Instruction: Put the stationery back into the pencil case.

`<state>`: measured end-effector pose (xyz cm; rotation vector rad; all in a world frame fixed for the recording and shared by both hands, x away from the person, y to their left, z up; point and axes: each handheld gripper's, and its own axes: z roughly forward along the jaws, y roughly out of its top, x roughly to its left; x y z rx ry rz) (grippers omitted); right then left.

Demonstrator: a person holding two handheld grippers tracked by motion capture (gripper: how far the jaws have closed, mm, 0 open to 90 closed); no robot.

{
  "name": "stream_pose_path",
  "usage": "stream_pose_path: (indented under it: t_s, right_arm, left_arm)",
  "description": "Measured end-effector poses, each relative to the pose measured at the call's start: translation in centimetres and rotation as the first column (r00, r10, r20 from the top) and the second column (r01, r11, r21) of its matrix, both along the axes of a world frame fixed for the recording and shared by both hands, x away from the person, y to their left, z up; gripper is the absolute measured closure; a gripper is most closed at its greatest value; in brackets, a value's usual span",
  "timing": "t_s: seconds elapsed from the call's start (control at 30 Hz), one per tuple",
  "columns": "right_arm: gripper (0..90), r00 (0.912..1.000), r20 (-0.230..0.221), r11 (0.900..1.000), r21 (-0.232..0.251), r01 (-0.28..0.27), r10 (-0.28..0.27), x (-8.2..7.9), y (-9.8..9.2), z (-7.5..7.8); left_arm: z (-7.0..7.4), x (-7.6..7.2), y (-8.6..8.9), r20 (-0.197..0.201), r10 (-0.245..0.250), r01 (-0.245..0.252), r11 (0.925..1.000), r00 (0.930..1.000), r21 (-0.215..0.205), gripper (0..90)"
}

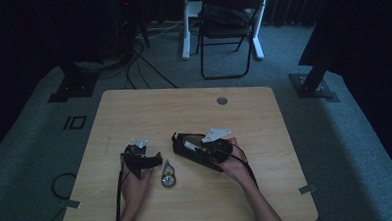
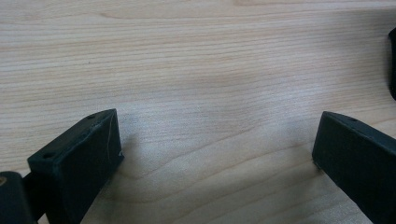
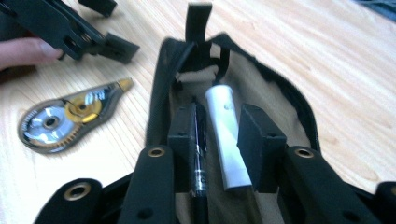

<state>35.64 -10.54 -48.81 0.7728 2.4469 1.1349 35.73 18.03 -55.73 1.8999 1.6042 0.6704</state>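
Note:
A black zip pouch (image 1: 178, 143) with tan lining lies open at the table's middle. My right gripper (image 1: 191, 146) reaches into the pouch (image 3: 161, 84); in the right gripper view its jaws (image 3: 219, 140) stand apart around a black pen (image 3: 200, 154) and a white tube (image 3: 226, 135), both lying in the pouch, and I see no squeeze on either. A clear correction-tape roller (image 1: 167, 178) (image 3: 65, 119) lies on the wood between the hands. My left gripper (image 1: 153, 160) (image 2: 215, 144) rests low on the table, open, with bare wood between its jaws.
The wooden table (image 1: 194, 110) has a round cable grommet (image 1: 222, 100) near its far edge. The left gripper (image 3: 109, 27) and a fingertip (image 3: 23, 49) lie left of the pouch. A folding chair (image 1: 228, 29) and floor cables (image 1: 142, 68) are beyond the table.

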Motion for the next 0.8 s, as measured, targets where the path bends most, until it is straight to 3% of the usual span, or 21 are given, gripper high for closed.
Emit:
stream_pose_path:
  t_s: [0.37, 0.8]
  right_arm:
    - [60.8, 0.9995, 0.021, 0.999, 0.041, -0.024, 0.023, -1.4, 0.7, 1.0]
    - [57.7, 0.9984, 0.029, 0.997, 0.051, -0.05, 0.048, -2.4, 1.4, 1.2]
  left_arm:
    - [0.0, 0.0, 0.0, 0.0, -0.001, 0.001, 1.0, 1.0, 0.001, 1.5]
    - [0.0, 0.0, 0.0, -0.001, -0.001, 0.001, 1.0, 1.0, 0.001, 1.5]
